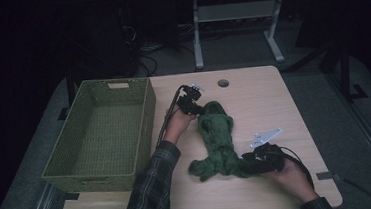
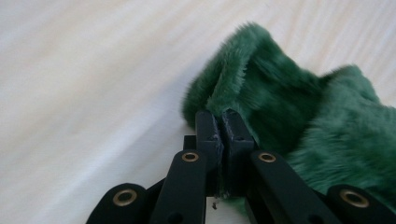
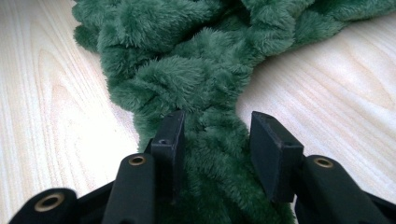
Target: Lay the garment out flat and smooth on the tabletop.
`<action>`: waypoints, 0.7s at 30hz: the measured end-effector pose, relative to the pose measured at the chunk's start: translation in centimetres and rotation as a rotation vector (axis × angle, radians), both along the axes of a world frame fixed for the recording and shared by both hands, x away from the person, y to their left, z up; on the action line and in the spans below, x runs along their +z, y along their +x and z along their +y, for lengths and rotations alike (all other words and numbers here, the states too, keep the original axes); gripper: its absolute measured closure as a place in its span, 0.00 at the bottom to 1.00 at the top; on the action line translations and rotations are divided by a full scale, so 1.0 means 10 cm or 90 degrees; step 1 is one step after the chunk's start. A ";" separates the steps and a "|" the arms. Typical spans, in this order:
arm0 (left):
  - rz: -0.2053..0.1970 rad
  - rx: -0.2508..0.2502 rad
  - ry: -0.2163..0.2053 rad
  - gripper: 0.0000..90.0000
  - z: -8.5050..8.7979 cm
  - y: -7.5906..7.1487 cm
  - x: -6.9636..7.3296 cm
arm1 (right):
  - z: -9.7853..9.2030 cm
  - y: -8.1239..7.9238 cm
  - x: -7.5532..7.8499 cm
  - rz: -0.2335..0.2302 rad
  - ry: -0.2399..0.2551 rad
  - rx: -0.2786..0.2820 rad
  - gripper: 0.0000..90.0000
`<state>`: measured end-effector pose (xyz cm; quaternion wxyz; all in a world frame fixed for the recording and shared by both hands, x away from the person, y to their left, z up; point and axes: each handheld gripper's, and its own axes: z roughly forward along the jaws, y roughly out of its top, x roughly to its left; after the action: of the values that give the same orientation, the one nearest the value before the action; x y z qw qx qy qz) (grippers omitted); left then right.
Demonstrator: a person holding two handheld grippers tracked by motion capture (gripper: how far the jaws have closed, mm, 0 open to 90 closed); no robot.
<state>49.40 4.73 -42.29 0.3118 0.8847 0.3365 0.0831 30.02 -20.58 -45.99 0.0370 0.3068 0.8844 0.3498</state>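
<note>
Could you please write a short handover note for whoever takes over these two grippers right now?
Left gripper: fingers shut on the far edge of the green plush cloth, pinching a thin fold of it.
Right gripper: fingers set around a thick bunch at the cloth's near end; whether they press on it is not clear.
Things: the cloth lies crumpled mid-table. The woven green basket stands at the left with nothing in it.
Done: both ends of the cloth are taken up.
Left: probably lift or fold the cloth and put it in the basket.
</note>
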 end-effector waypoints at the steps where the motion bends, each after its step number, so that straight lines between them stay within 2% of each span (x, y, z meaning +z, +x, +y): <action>1: -0.007 0.005 0.007 0.97 0.03 0.01 0.03 | 0.00 0.00 0.00 0.001 -0.001 0.001 0.62; 5: -0.032 0.043 0.018 0.97 0.12 0.06 0.07 | 0.01 0.00 -0.01 0.001 -0.002 0.001 0.62; 7: -0.035 0.061 0.022 0.96 0.16 0.08 0.06 | 0.01 0.00 -0.01 0.002 -0.003 0.000 0.62; 9: -0.017 0.058 0.012 0.91 0.17 0.08 0.02 | 0.01 0.00 -0.01 0.000 -0.004 0.001 0.62; 13: -0.022 0.051 -0.007 0.76 0.17 -0.03 0.04 | 0.01 0.00 0.00 -0.003 0.000 0.001 0.62; 16: -0.025 0.042 -0.036 0.70 0.20 -0.15 0.11 | 0.00 -0.01 0.01 -0.006 0.003 -0.001 0.61; 18: -0.019 0.034 -0.047 0.65 0.22 -0.22 0.13 | 0.00 -0.01 0.02 -0.008 0.004 -0.002 0.61; 21: -0.024 0.028 -0.065 0.59 0.26 -0.32 0.14 | -0.01 -0.01 0.02 -0.010 0.004 -0.002 0.61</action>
<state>46.24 7.37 -40.87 0.3606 0.8584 0.3537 0.0895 29.97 -20.64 -45.76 0.0435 0.3060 0.8825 0.3544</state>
